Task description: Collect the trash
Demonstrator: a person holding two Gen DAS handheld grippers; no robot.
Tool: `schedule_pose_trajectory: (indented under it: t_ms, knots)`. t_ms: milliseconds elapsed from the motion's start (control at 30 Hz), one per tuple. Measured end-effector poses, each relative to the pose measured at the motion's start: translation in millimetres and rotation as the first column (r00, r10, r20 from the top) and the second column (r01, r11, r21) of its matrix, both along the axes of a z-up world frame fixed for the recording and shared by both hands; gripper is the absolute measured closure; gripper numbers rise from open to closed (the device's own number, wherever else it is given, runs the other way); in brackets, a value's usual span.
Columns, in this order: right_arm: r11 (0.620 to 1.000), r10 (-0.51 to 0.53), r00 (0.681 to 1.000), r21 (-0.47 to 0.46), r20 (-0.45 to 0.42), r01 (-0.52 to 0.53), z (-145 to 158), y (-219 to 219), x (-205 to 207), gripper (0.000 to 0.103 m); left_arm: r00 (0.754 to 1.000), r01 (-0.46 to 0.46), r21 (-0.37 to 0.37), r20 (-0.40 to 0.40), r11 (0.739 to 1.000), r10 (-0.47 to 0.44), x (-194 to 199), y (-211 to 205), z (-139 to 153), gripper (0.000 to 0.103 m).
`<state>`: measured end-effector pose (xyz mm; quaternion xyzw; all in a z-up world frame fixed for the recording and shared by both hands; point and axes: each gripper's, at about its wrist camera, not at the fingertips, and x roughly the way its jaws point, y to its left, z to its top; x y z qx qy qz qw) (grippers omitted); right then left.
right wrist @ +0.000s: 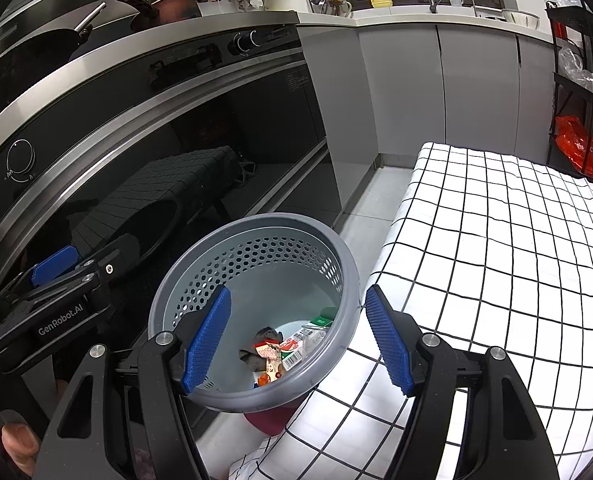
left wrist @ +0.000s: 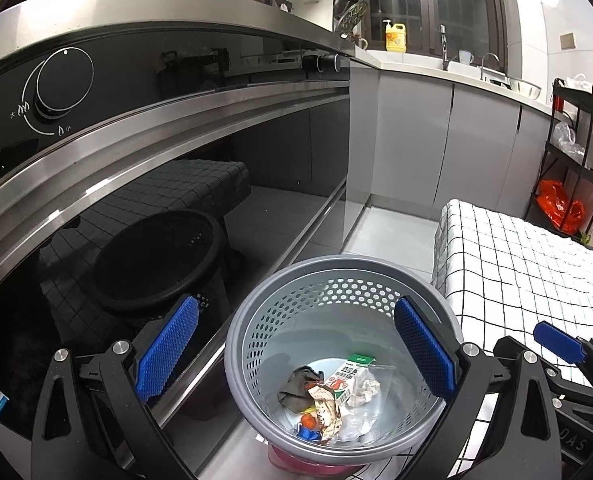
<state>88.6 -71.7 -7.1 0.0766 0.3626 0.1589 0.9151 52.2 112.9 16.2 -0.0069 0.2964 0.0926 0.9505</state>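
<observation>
Both the left gripper (left wrist: pixel 296 356) and the right gripper (right wrist: pixel 298 336) hang with jaws spread wide and empty above the grey perforated bin (left wrist: pixel 436 300) (right wrist: pixel 348 280), which stands on the floor between the oven (left wrist: pixel 176 152) and the checked cloth (right wrist: pixel 496 248), holding wrappers (left wrist: pixel 328 400) and a small carton (right wrist: pixel 296 346).

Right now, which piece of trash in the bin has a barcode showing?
The red, green and white carton, lying on its side in the grey perforated bin. The dark crumpled wad beside it shows none.
</observation>
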Motion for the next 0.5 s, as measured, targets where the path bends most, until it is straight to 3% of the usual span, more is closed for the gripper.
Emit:
schedule_pose_trajectory:
  t_ms: [500]
  knots:
    - [1.0,0.001,1.0,0.002,-0.001,-0.001,0.2,0.6,-0.2,0.036,1.0,0.003,-0.003,-0.005,1.0,-0.003,-0.7,0.8,-0.9,0.006]
